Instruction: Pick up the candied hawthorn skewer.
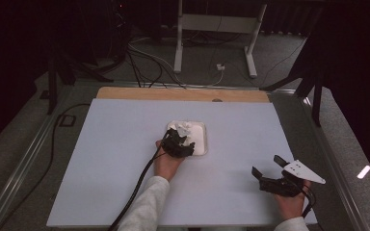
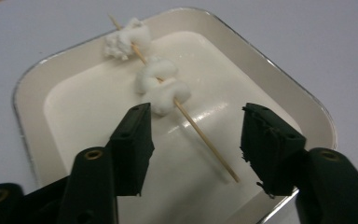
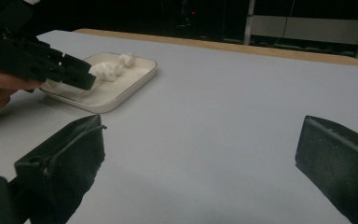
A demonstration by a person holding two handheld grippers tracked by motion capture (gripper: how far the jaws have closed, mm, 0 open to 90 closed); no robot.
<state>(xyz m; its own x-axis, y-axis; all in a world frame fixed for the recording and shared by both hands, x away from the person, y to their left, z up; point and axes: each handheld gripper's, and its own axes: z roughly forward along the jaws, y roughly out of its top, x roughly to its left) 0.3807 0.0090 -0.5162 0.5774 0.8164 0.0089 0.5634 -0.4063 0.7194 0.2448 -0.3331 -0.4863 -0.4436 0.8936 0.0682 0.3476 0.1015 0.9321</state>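
Left gripper (image 2: pixel 195 140) jaws straddle the skewer (image 2: pixel 200 135) — untouched.

No text, label, brand, number or sign can be read anywhere in these pictures: nothing on the table, the tray or the grippers carries legible writing

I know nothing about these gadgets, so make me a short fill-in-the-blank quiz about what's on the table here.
1. The thin wooden skewer lies in a white rounded-square ____.
2. The fluffy white lumps are threaded on the ____.
3. The left gripper hovers with the skewer's bare end between its jaws, which are not ____ it.
4. The right gripper rests over the pale table with its jaws ____.

Missing words: tray; skewer; touching; open
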